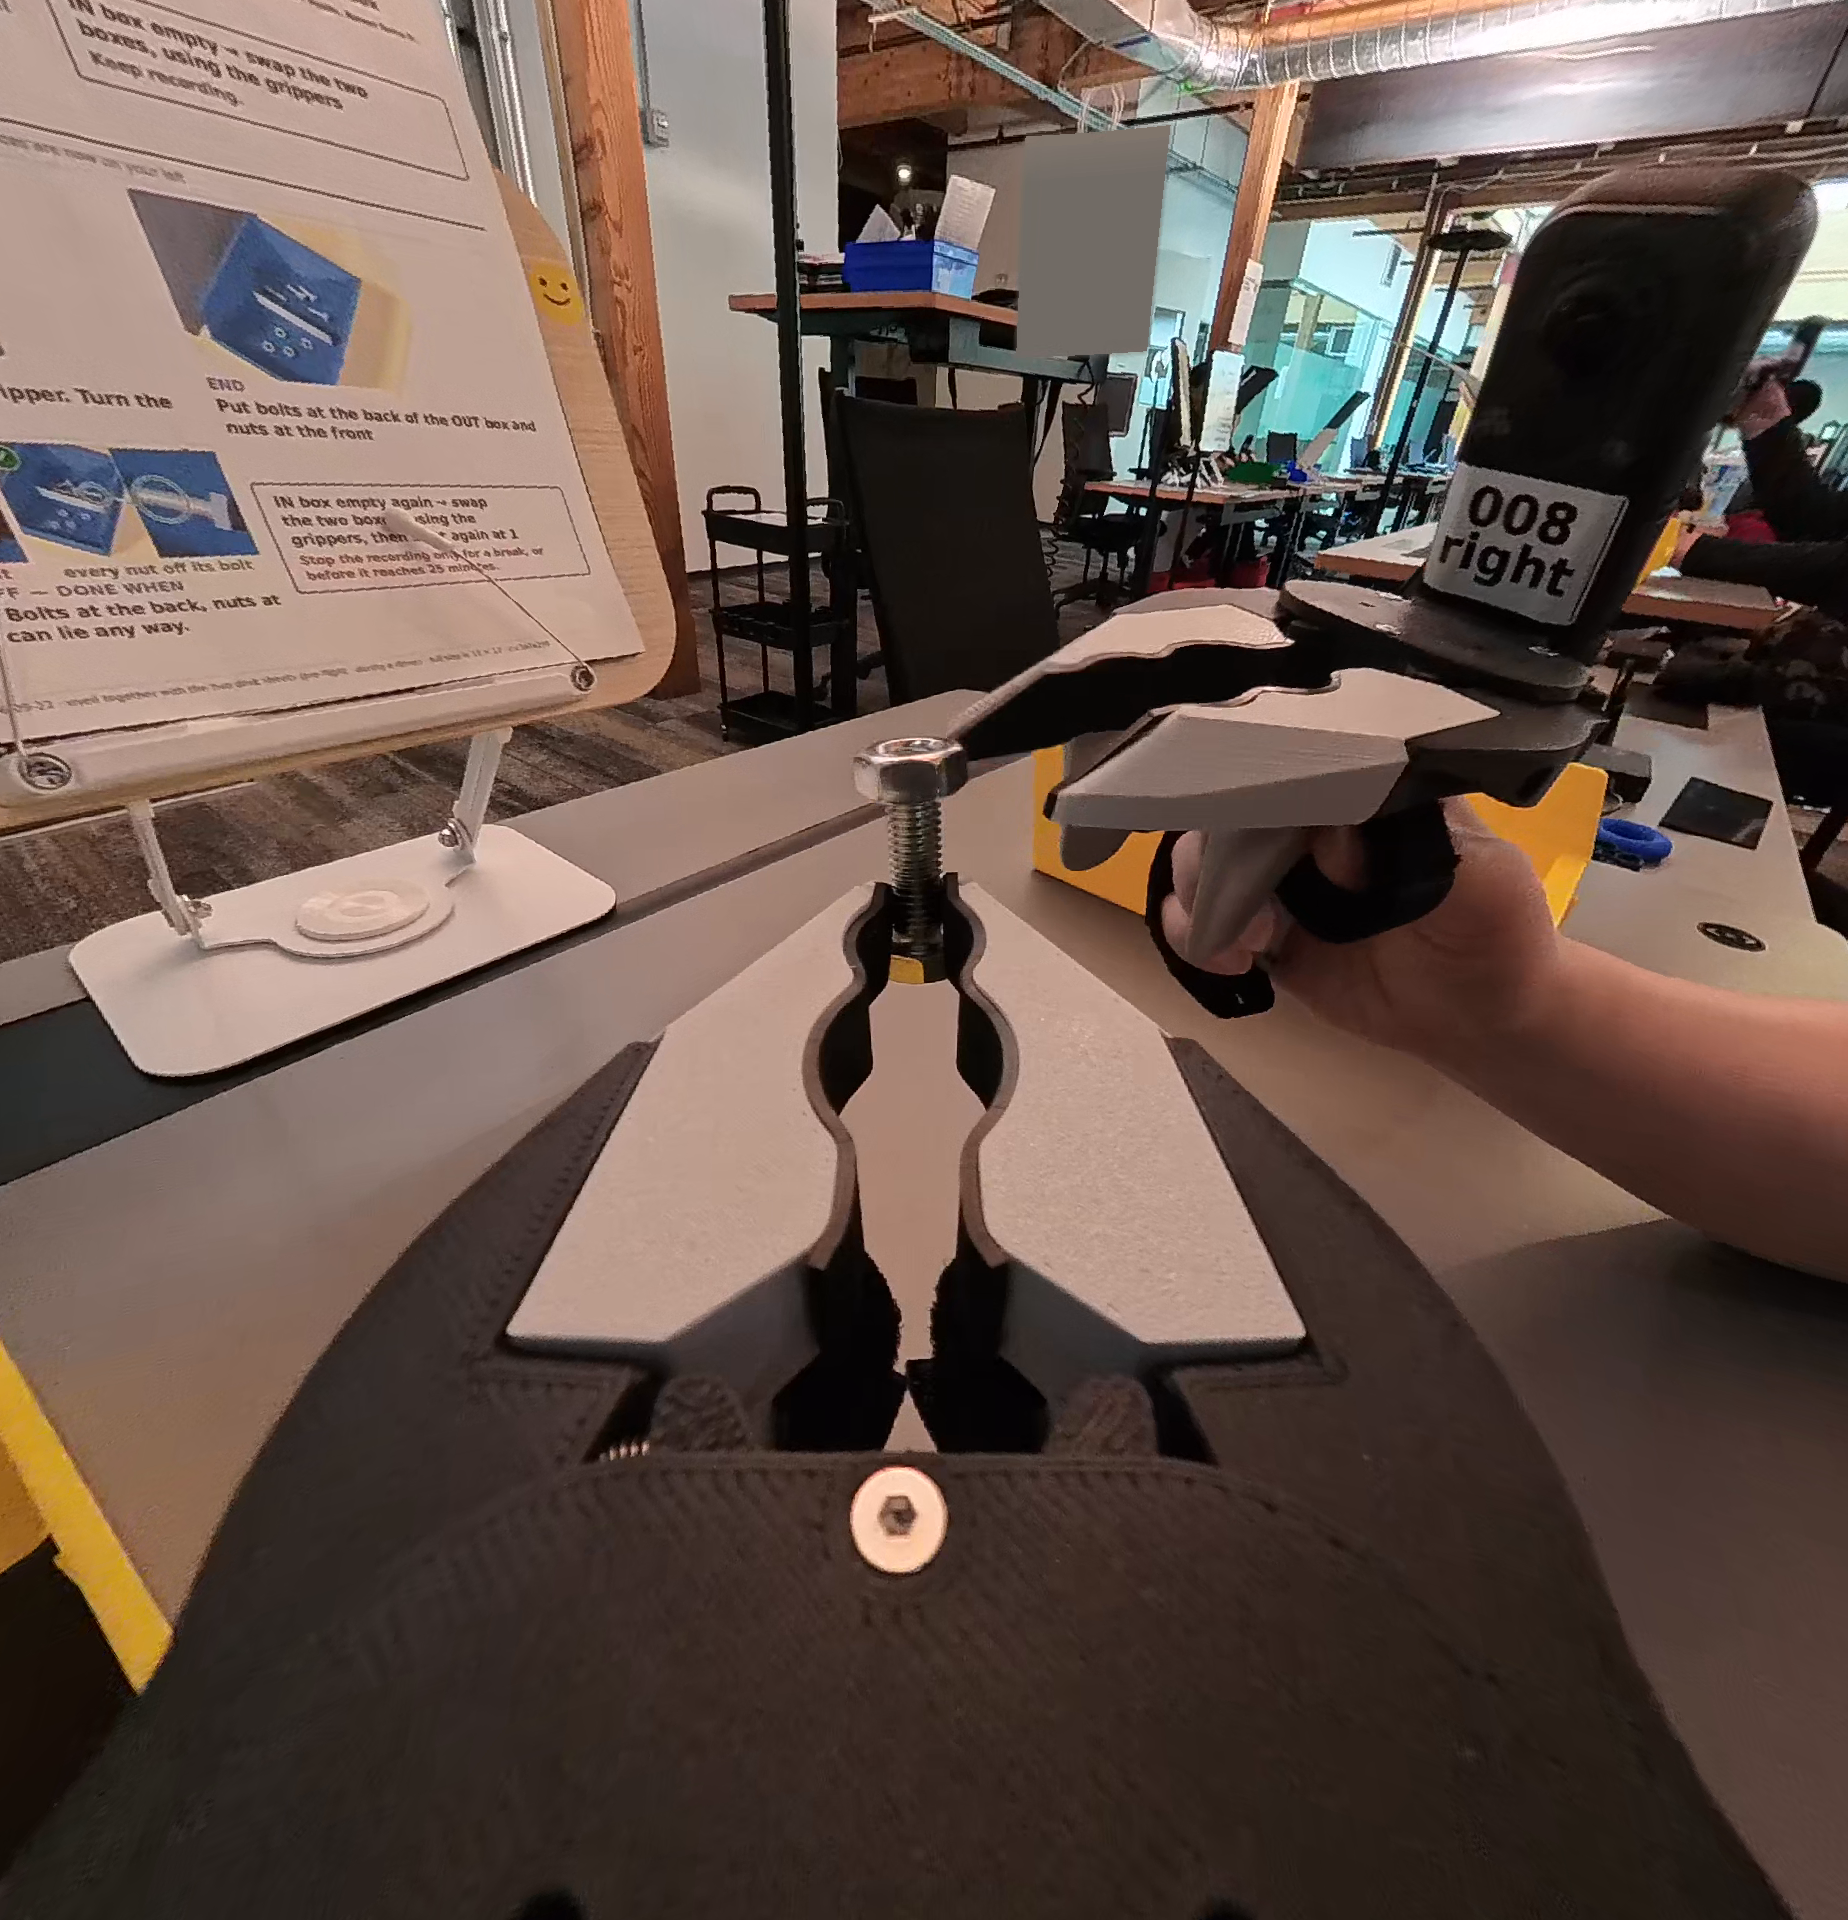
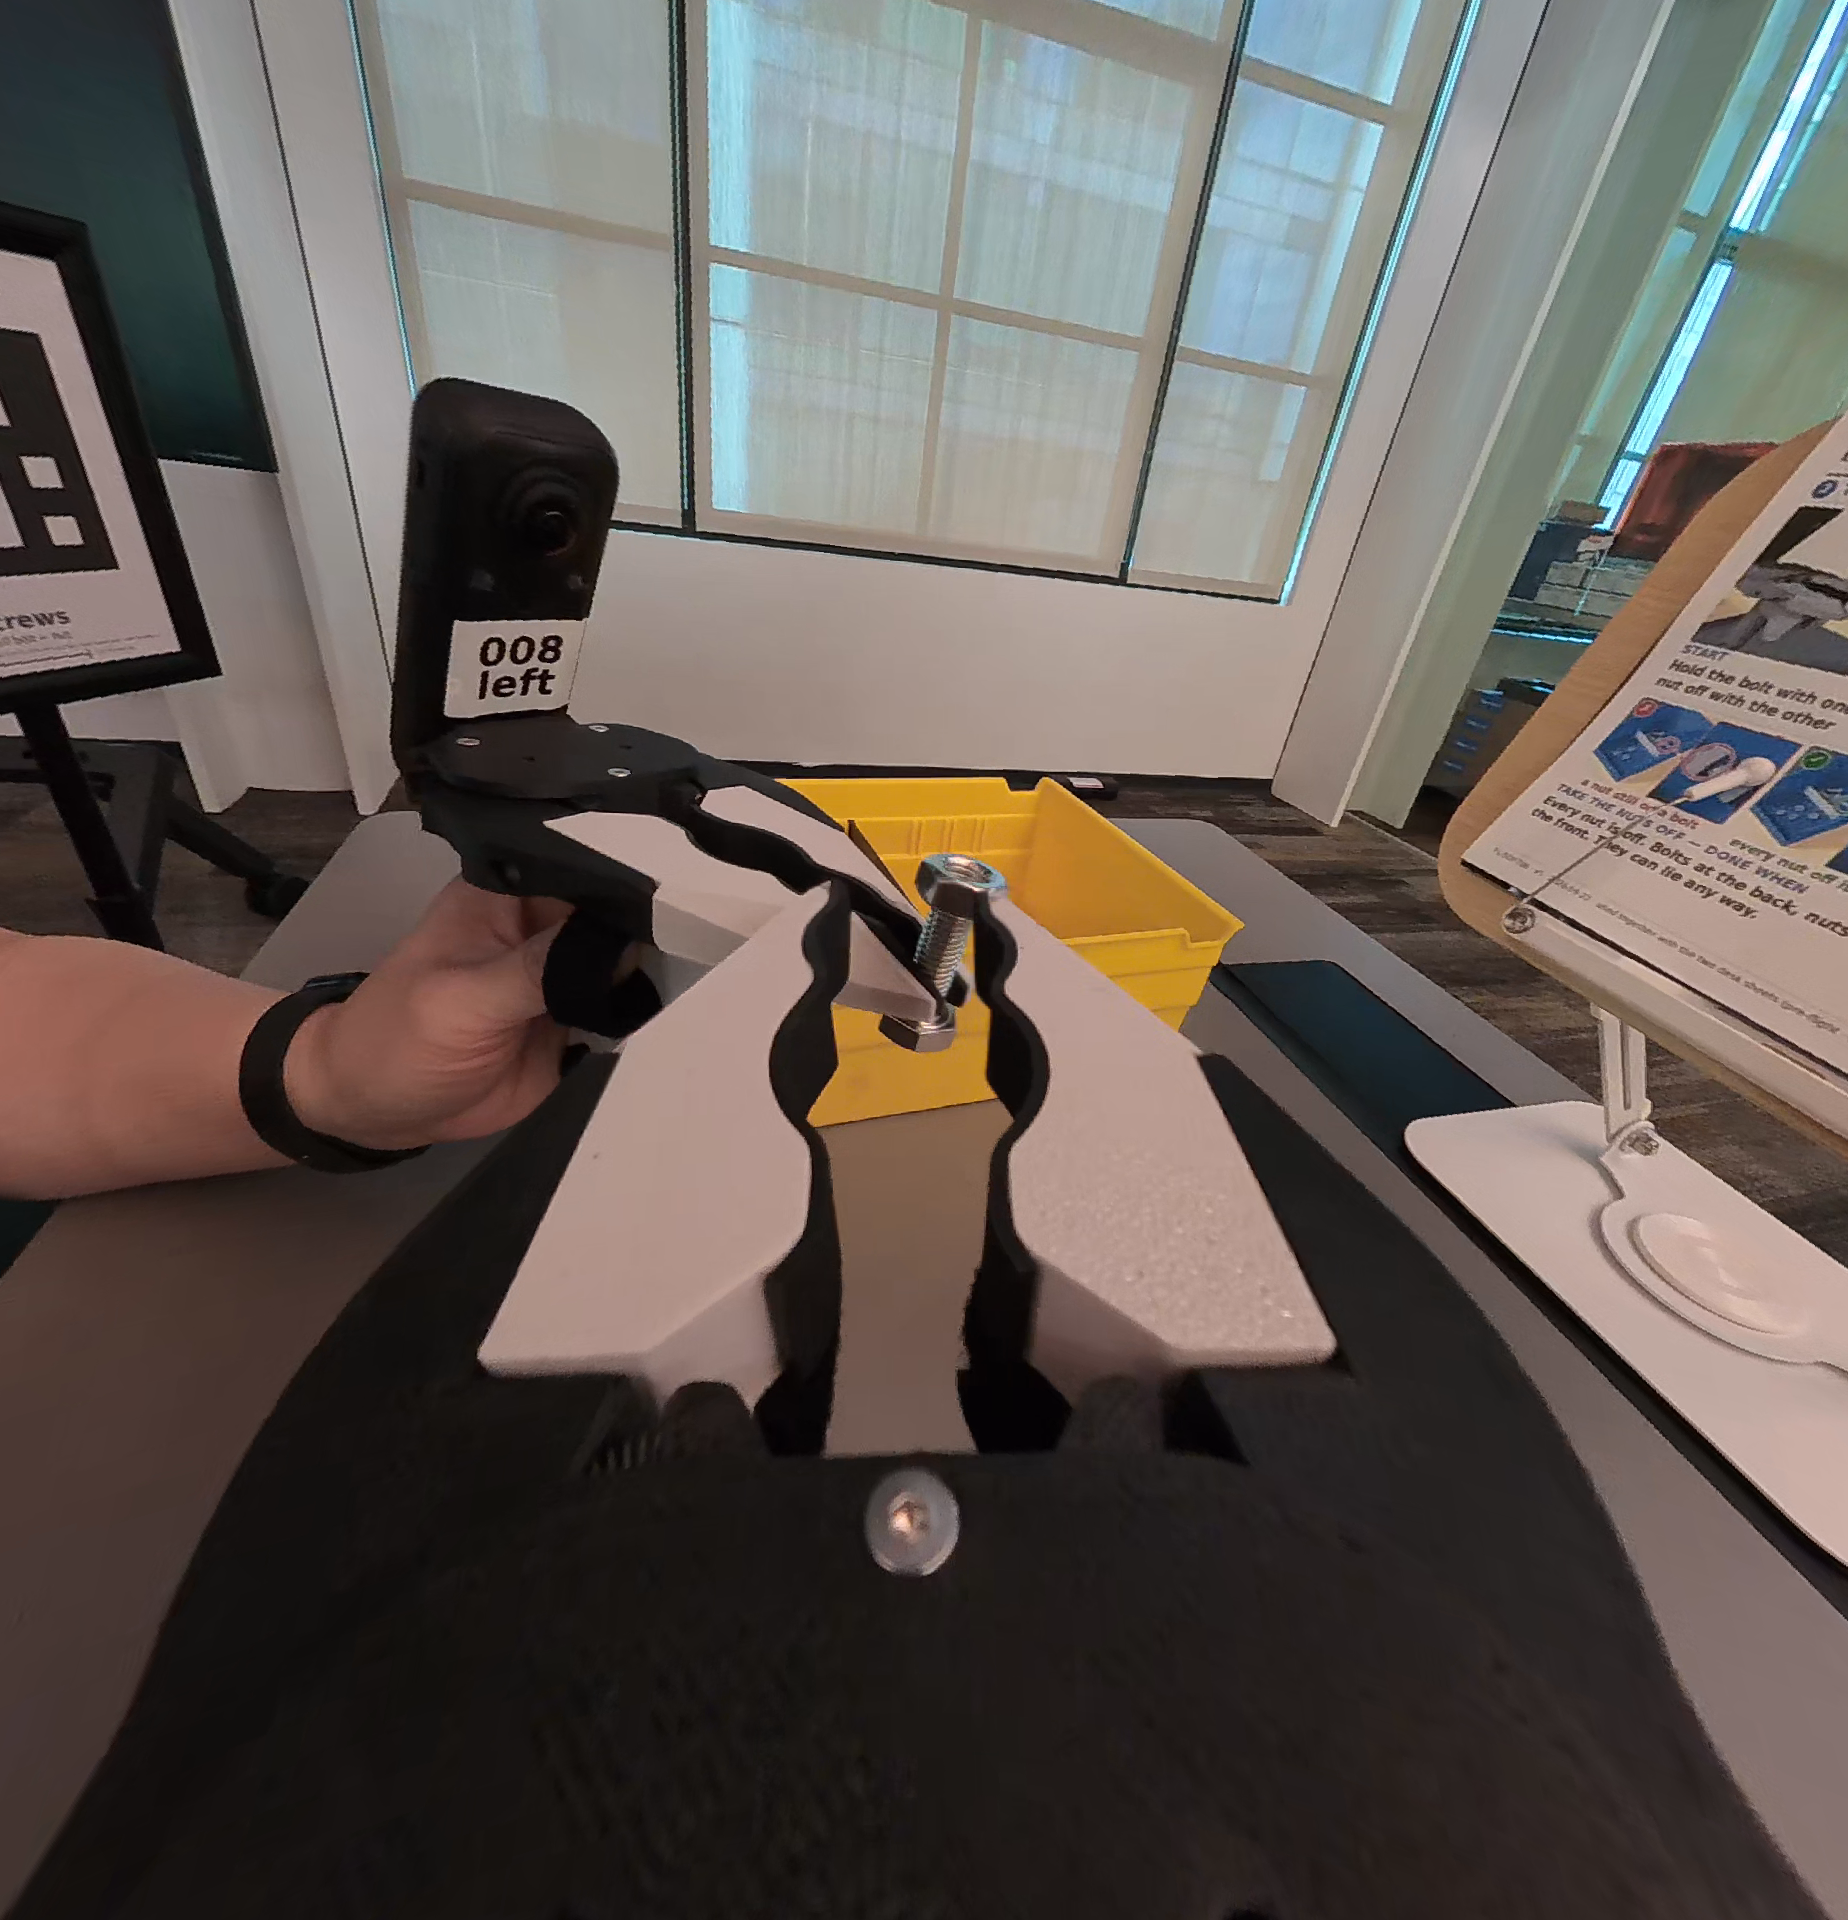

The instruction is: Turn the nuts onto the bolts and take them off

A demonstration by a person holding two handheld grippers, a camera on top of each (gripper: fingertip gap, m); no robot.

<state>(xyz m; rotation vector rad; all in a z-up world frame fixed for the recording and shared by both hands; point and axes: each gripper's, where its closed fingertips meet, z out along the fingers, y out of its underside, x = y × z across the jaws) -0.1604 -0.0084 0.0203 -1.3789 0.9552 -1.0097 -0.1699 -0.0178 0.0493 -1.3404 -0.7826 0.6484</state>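
Gripping the upright threaded steel bolt (image 1: 912, 873) low on its shank, the left gripper (image 1: 912, 935) holds it clamped above the grey table (image 1: 691, 831); the right gripper (image 2: 904, 935) stands parted around the silver hex nut (image 1: 907, 767) at the bolt's top, before the yellow plastic bin (image 2: 1107, 883).

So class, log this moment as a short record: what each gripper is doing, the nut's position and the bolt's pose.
left gripper: shut on the silver threaded steel bolt, low on its shank
right gripper: fingertips at the silver hex nut; grip unclear
nut position: top of bolt's thread
bolt pose: roughly upright, head down
behind: yellow plastic bin
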